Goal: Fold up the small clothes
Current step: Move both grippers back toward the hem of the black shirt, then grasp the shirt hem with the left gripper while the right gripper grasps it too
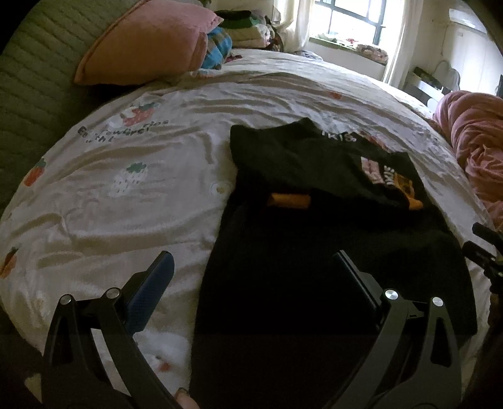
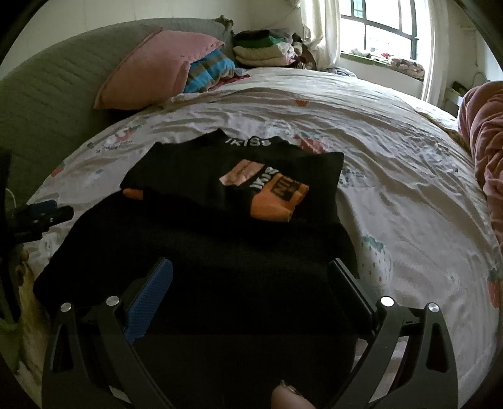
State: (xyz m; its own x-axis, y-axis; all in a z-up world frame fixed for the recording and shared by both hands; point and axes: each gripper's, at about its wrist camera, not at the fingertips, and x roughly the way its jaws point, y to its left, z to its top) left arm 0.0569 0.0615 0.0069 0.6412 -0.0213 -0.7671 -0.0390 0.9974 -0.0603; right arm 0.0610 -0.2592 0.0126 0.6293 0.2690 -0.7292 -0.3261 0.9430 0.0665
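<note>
A small black top [image 1: 317, 176] [image 2: 226, 176] with pink and orange print lies partly folded on the bed, its sleeves turned in over the body. Its plain black lower half [image 1: 314, 267] [image 2: 201, 251] spreads toward me. My left gripper [image 1: 254, 261] hovers open over the garment's near left edge, with its blue-padded finger [image 1: 157, 283] above the sheet. My right gripper [image 2: 251, 270] hangs open over the black lower half, nothing between its fingers. The left gripper [image 2: 41, 214] also shows at the left of the right wrist view.
The bed carries a white strawberry-print sheet [image 1: 132, 176] [image 2: 393, 176]. A pink pillow [image 1: 151, 44] [image 2: 157, 69] and stacked folded clothes [image 2: 264, 50] sit by the grey headboard [image 1: 34, 81]. A pink quilt [image 1: 478, 148] [image 2: 487, 151] lies bunched at the right. A window [image 2: 383, 28] is behind.
</note>
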